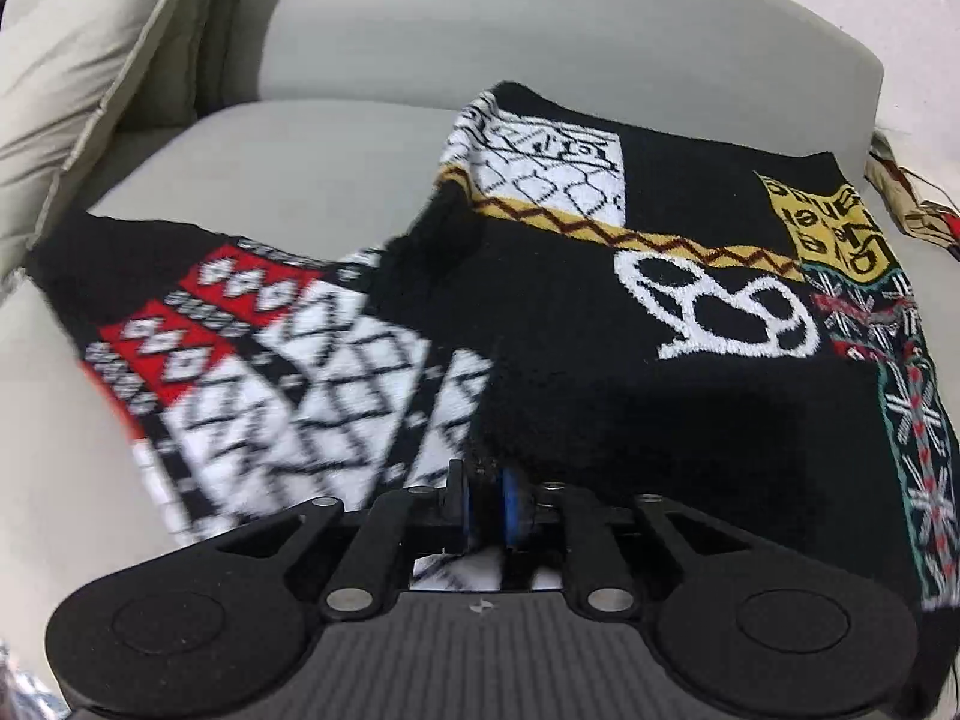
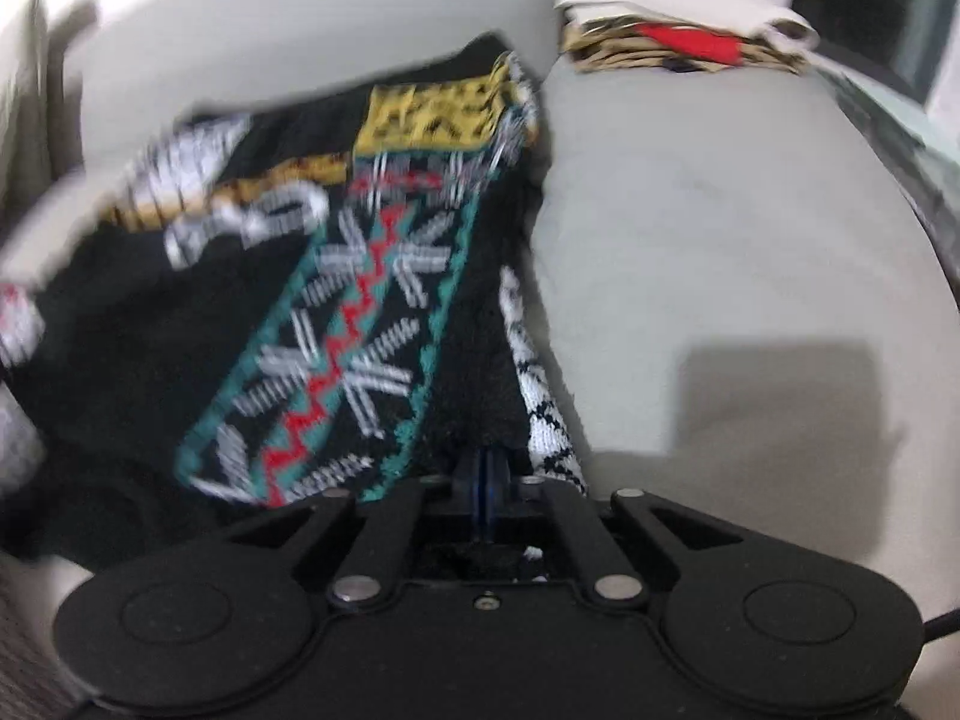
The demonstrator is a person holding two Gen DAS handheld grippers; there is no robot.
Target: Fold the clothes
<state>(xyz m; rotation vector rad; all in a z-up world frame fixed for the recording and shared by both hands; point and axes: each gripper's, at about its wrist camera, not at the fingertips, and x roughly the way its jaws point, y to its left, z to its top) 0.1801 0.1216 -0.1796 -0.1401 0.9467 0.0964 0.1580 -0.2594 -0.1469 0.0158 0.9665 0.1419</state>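
Here, both the left gripper (image 1: 487, 501) and right gripper (image 2: 491, 483) pinched on the sweater (image 1: 600, 312), apparently; cushion (image 1: 78, 78) only left.

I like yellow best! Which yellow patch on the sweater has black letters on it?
The squarish yellow patch at the black patterned knit sweater's far right corner. The other yellow part, a long band, carries only a dark red zigzag.

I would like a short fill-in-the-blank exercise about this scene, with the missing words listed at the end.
1. The left hand-held gripper is shut on the ____ edge of the patterned sweater.
2. The right hand-held gripper is ____ on the same sweater.
3. The sweater lies on a light grey ____.
4. Folded clothes rest on the sofa's ____.

Missing words: black; shut; sofa; armrest
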